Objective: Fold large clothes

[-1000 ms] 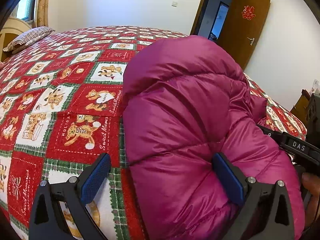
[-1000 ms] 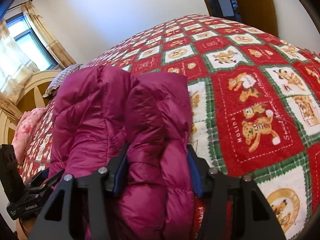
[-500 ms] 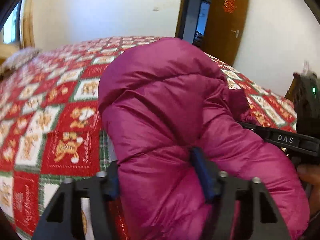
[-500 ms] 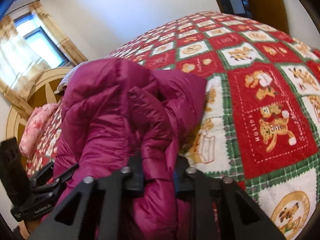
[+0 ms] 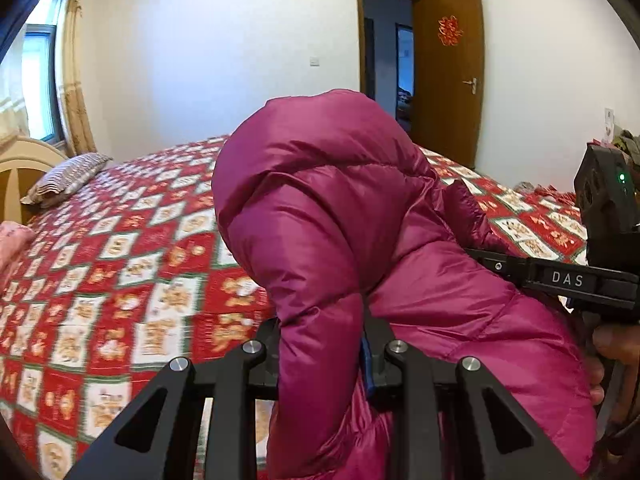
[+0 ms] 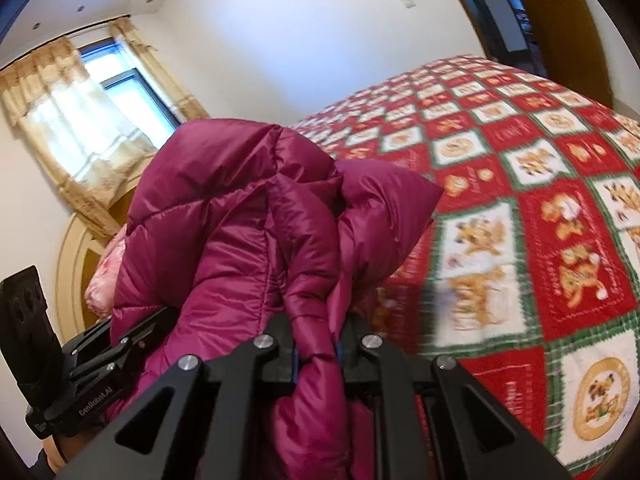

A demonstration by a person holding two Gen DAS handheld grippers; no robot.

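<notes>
A puffy magenta down jacket (image 5: 320,200) is bunched up and raised off the red patchwork bed quilt (image 5: 120,260). My left gripper (image 5: 324,352) pinches a thick fold of it, its jaws still closing on the fabric. In the right wrist view my right gripper (image 6: 316,352) squeezes another fold of the jacket (image 6: 240,220), its jaws also closing. The right gripper (image 5: 560,280) shows at the right of the left wrist view, buried in the jacket. At the lower left of the right wrist view sits the left gripper (image 6: 100,360). Most of the jacket's underside is hidden.
The quilt (image 6: 540,200) covers a wide bed. A striped pillow (image 5: 64,178) and pink bedding (image 5: 12,240) lie by the headboard (image 5: 20,160). A brown door (image 5: 448,76) stands open beyond the bed. A person's hand (image 5: 612,344) holds the right gripper.
Both grippers went from wide around the jacket to pinched on its folds. Both rose, and the jacket lifted off the quilt with them.
</notes>
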